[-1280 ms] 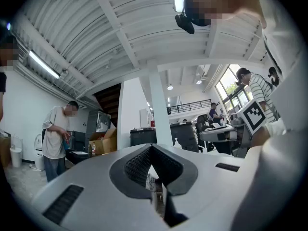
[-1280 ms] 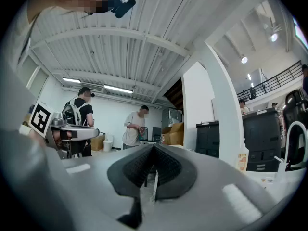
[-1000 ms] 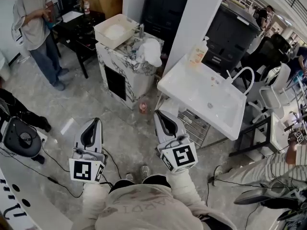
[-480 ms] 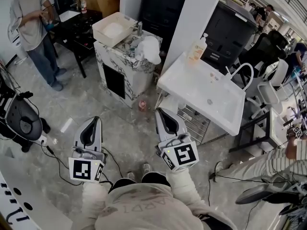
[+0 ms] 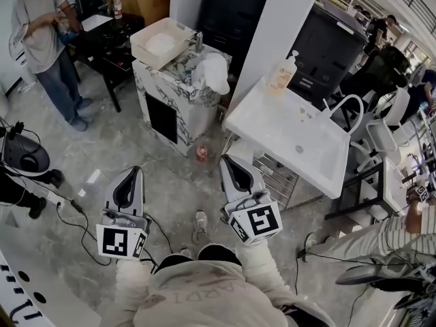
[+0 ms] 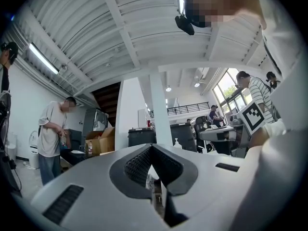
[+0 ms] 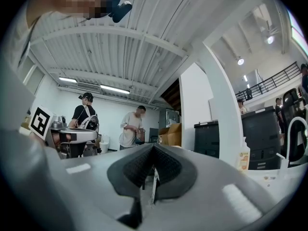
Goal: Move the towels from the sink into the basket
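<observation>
In the head view my left gripper [image 5: 131,181] and right gripper [image 5: 231,169] are held low over the floor, side by side, pointing ahead. Both are shut with nothing between the jaws, as the left gripper view [image 6: 151,150] and right gripper view [image 7: 153,150] also show. The white sink [image 5: 320,165] stands ahead to the right, its basin bare. A cream basket [image 5: 144,48] sits on a marble cabinet [image 5: 178,107] ahead, with a white towel [image 5: 215,72] draped beside it. Both lie well beyond my grippers.
A soap bottle [image 5: 281,73] stands at the sink's back edge and a wire rack [image 5: 276,179] sits beneath it. A white pillar [image 5: 283,26] rises behind. A person in a grey shirt [image 5: 41,36] stands far left; cables [image 5: 71,206] cross the floor. Chairs and a striped sleeve [image 5: 398,237] are at right.
Both grippers stay shut and hardly move. My foot has stepped forward between them. The black round device at the left has shifted up and away along the floor.
</observation>
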Action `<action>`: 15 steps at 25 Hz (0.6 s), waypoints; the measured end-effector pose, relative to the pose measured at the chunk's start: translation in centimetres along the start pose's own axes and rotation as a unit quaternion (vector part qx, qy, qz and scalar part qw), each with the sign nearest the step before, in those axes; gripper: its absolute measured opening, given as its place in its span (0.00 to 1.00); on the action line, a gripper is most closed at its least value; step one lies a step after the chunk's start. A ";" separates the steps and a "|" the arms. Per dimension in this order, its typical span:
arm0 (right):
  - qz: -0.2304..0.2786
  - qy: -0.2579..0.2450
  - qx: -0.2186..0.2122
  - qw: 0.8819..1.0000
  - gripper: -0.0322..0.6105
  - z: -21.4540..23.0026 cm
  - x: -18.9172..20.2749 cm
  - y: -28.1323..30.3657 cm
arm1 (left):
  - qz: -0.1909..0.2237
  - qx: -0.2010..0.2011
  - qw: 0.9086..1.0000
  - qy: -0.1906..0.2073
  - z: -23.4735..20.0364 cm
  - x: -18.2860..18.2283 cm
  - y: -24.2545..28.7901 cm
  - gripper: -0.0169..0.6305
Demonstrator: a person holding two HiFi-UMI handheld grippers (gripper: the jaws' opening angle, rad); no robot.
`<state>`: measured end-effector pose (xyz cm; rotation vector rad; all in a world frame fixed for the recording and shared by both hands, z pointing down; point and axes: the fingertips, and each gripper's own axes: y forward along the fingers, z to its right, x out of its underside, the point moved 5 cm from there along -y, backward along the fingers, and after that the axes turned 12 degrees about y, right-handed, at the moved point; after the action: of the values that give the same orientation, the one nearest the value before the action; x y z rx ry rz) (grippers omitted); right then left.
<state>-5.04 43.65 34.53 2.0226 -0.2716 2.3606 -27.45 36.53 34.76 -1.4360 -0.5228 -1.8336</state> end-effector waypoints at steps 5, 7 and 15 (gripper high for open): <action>0.004 0.000 -0.010 1.000 0.07 2.5 0.0 3.7 | 0.001 -0.006 1.000 0.003 -1.4 0.9 3.6 0.03; 0.006 -0.001 -0.016 1.000 0.07 3.6 -0.2 5.4 | 0.004 -0.008 1.000 0.005 -2.0 1.0 5.5 0.03; 0.007 -0.002 -0.029 1.000 0.07 9.4 -1.2 11.5 | 0.010 -0.012 1.000 0.013 -3.2 1.2 13.8 0.03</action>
<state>2.81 31.03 33.39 2.0058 -0.3515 2.3279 -19.31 25.02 33.28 -1.4259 -0.4721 -1.8464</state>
